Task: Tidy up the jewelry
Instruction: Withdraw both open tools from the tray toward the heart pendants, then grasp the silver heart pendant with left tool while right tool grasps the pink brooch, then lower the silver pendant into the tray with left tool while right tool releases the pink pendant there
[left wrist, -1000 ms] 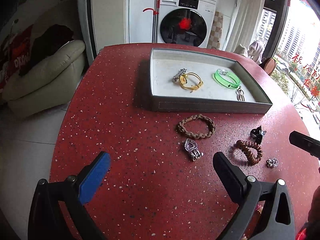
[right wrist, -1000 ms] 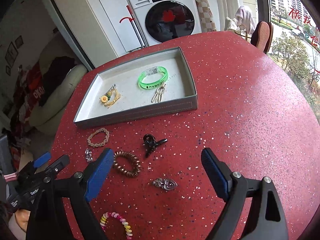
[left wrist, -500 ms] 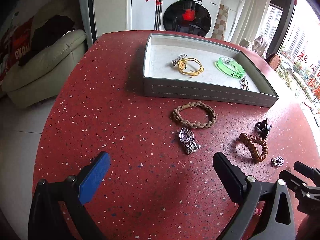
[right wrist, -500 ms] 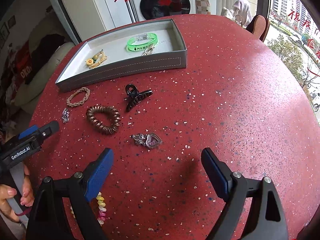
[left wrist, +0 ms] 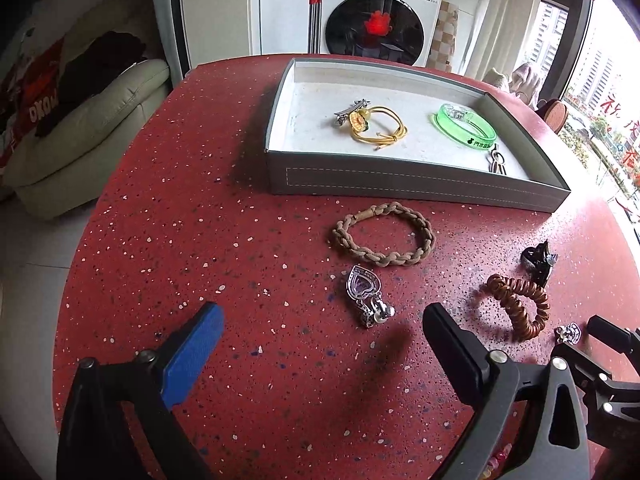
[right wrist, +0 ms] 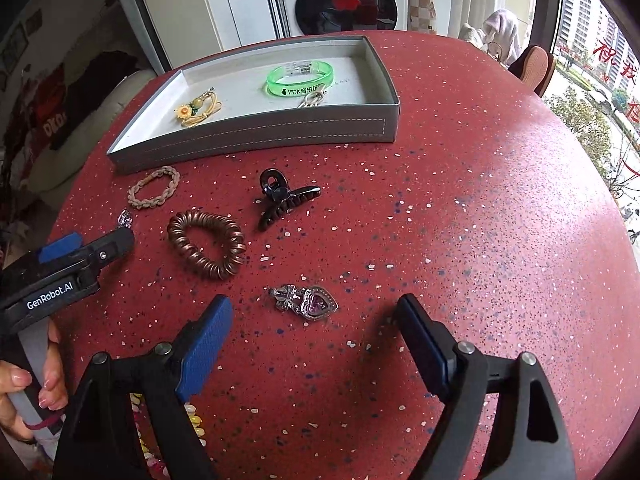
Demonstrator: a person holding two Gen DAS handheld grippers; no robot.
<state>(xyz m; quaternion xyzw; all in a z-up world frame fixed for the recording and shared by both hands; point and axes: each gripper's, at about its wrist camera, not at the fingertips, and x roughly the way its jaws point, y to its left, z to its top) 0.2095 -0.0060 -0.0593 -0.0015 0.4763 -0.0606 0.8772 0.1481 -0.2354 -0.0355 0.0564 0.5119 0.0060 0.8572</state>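
Left wrist view, catalogue of the red speckled table [left wrist: 200, 240]:

- Grey tray [left wrist: 400, 184], far side of the table. Holds a yellow cord tie with a flower [left wrist: 376, 128], a green bangle [left wrist: 466, 124] and a small metal clip [left wrist: 497, 162]; these appear already sorted, the tray serving as the collecting place.
- Braided tan bracelet [left wrist: 384, 234], loose on the table just before the tray's near wall.
- Silver heart charm [left wrist: 366, 294], loose, nearest the left gripper [left wrist: 320, 344]. Jaws wide apart, nothing between the pads; the gripper hangs tilted downward over the charm, likely lining up a pick.
- Coiled brown hair tie [left wrist: 520, 304] and black claw clip [left wrist: 538, 262], loose, to the right.

Right wrist view:

- Second heart charm [right wrist: 306, 302], lying flat, just ahead of the right gripper [right wrist: 316, 344]. Jaws spread wide on either side of it, having just been closing a little, pads not touching the charm; it seems the intended pick.
- Pastel bead bracelet [right wrist: 192, 420], mostly hidden beneath the gripper's near finger.
- A hand [right wrist: 32, 388] grips the left tool's handle at the picture's edge.

Six pieces remain outside the tray.
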